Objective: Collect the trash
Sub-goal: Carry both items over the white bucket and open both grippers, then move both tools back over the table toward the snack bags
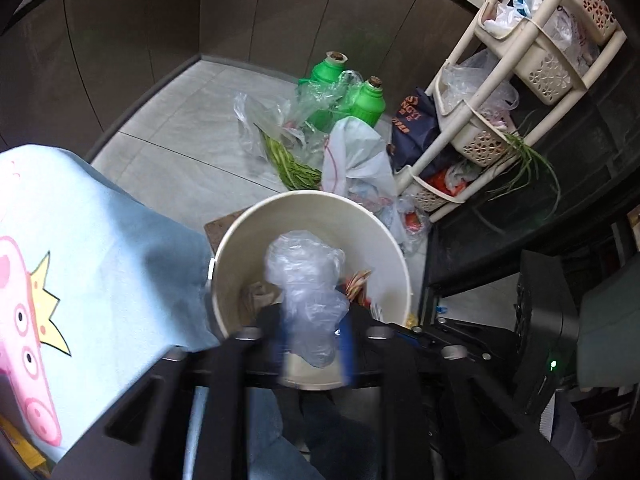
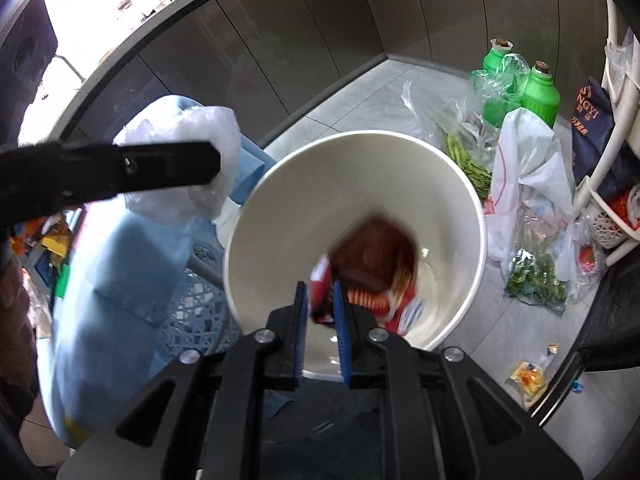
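A white round bin (image 1: 312, 197) (image 2: 360, 136) stands on the grey floor below both grippers. My left gripper (image 1: 313, 322) hangs over its near rim, jaws apart, with a crumpled clear plastic bag (image 1: 306, 276) loose between the blurred blue pads. The right wrist view shows this gripper (image 2: 214, 164) side-on at the left, the clear bag (image 2: 200, 136) at its tip. My right gripper (image 2: 320, 286) is over the bin, jaws apart. A blurred red snack packet (image 2: 372, 264) sits with one corner between its pads, the rest inside the bin. Paper and wrappers lie in the bin.
Two green bottles (image 1: 348, 92), plastic bags with green vegetables (image 1: 288, 160) and a white bag (image 1: 356, 152) lie behind the bin. A cream basket rack (image 1: 500, 80) stands to the right. A pale blue cartoon cloth (image 1: 80, 260) drapes a blue basket (image 2: 192, 312) on the left. A yellow wrapper (image 2: 528, 378) lies on the floor.
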{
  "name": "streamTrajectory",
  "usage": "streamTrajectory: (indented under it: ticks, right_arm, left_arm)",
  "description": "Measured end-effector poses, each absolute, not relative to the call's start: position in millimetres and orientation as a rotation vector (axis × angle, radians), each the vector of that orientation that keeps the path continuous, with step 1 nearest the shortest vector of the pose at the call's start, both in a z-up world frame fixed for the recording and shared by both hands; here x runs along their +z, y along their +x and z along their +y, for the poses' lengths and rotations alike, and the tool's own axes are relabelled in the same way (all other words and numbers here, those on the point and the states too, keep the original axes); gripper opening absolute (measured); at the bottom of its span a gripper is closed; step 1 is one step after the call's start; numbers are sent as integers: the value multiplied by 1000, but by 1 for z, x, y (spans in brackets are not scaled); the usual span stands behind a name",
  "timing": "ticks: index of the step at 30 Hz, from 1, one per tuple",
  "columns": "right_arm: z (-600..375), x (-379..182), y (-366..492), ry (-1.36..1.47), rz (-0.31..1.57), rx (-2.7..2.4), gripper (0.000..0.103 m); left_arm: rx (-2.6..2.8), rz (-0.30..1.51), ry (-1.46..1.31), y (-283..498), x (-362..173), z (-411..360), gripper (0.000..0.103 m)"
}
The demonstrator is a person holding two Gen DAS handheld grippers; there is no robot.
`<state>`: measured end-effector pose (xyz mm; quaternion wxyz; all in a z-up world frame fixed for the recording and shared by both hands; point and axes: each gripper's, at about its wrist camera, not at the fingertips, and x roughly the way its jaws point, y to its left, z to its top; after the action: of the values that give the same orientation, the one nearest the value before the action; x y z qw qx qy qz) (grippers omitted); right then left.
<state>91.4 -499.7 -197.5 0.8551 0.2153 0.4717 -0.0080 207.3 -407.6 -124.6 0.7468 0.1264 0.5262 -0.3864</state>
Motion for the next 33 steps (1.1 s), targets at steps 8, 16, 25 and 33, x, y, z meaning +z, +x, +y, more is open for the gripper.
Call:
streamTrajectory:
  ticks: [8,16,25,33]
  right_arm:
    - [-493,-180,85,388,893,16,96]
    - [-488,-166,85,367,865,16,99]
    - [-476,-126,76,350,817,29,100]
    - [-446,-70,65,296,732,85,100]
  left_arm:
    - [-813,1017,216,208,-102,-395,95]
    - [-811,1002,182,207,-88,-388,94]
    - [-801,970,153,189,-56,-361,94]
    - [-713,917,4,166,-19,-287,94]
